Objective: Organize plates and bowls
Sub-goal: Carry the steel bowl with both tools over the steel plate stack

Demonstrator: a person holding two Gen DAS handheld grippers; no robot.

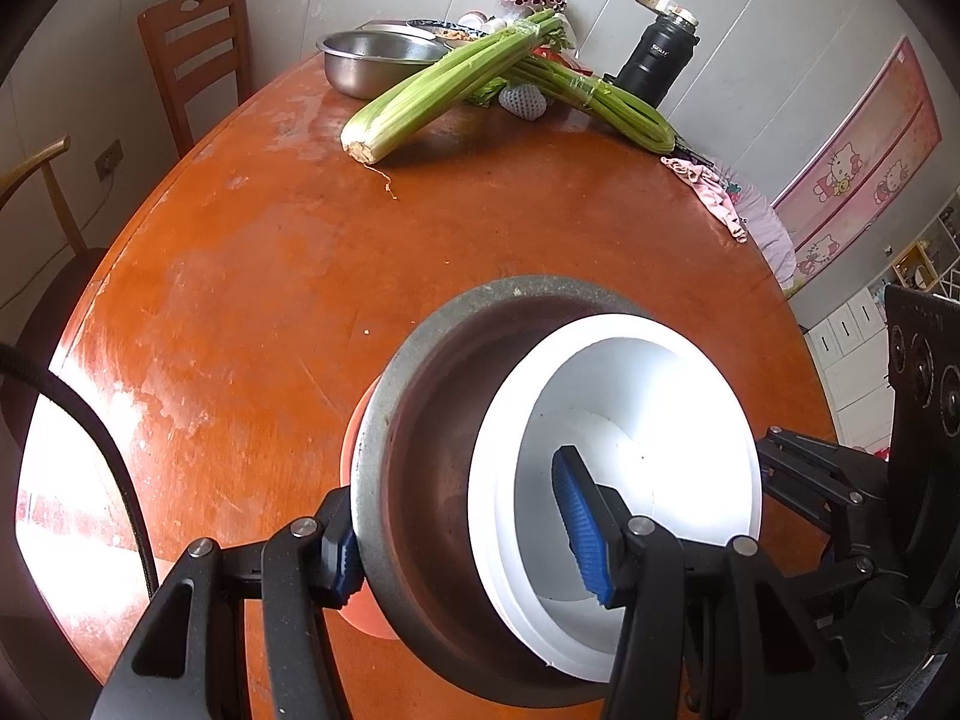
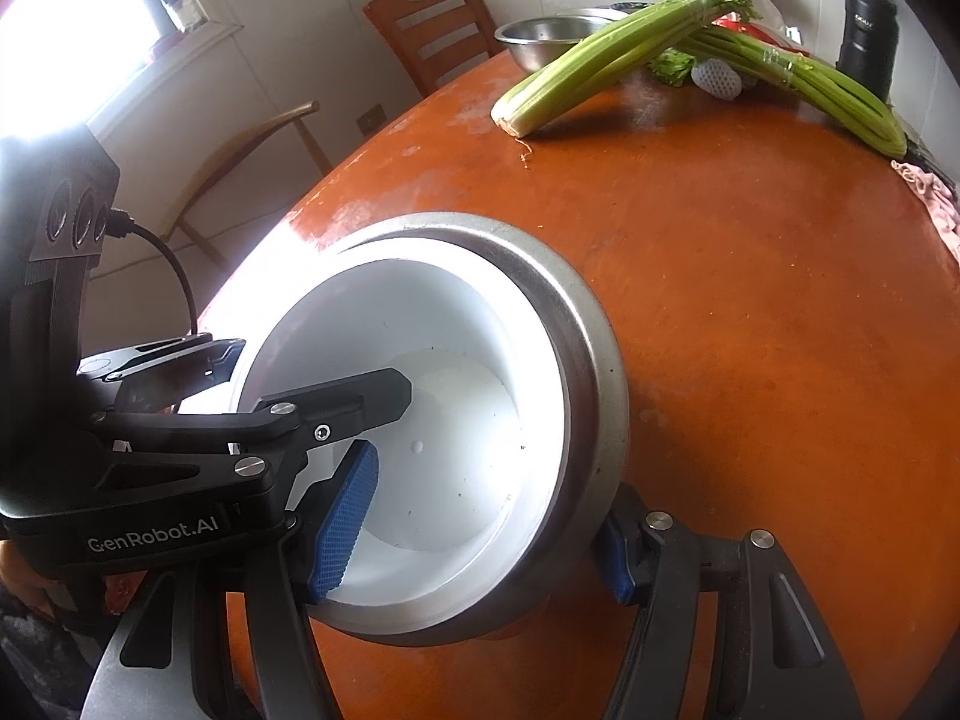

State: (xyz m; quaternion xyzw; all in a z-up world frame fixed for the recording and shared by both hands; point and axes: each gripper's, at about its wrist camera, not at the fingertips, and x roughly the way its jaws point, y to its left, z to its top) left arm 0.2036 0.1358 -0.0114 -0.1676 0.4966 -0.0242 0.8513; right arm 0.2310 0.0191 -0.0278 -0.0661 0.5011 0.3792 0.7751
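A steel bowl sits near the front of the round orange table, with white bowls nested inside it. Something orange shows under its near edge. My left gripper straddles the stack's left wall, one blue pad against the steel outside and the other inside the white bowl. It appears shut on the stack. My right gripper holds the opposite wall the same way. In the right wrist view the left gripper reaches in from the left.
Two celery bunches lie crossed at the far side of the table. Behind them are a steel basin, a black flask and a white foam sleeve. A pink cloth hangs off the right edge. Wooden chairs stand at the left.
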